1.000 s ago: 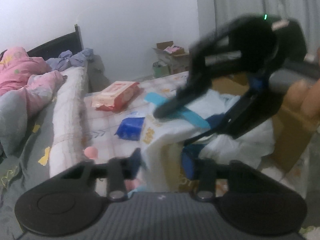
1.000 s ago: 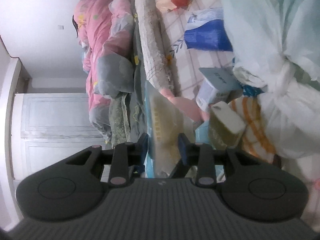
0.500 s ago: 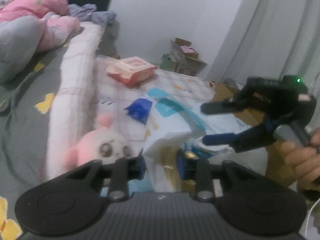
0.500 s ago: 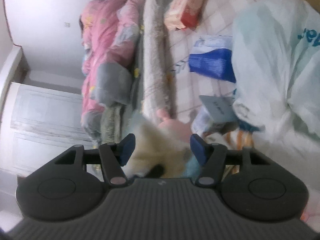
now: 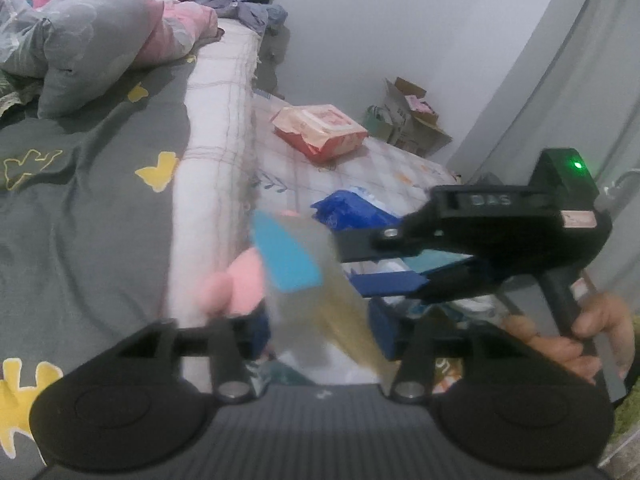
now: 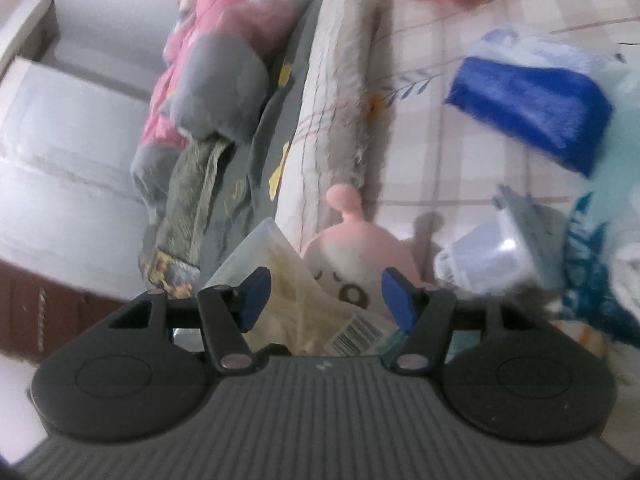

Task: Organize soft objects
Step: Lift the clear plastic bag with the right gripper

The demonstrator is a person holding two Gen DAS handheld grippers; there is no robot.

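**Two grippers over a clear packet beside the pink toy**

We see the left gripper with its jaws opening; a clear packet with a blue label stands between them, but it is too blurred for us to tell if the pads press on it. The right gripper has its jaws spread, and the same packet lies between them without touching the pads. A pink plush toy rests just behind the packet, against the rolled white blanket. A blue pack and a red pack lie further on the checked sheet.
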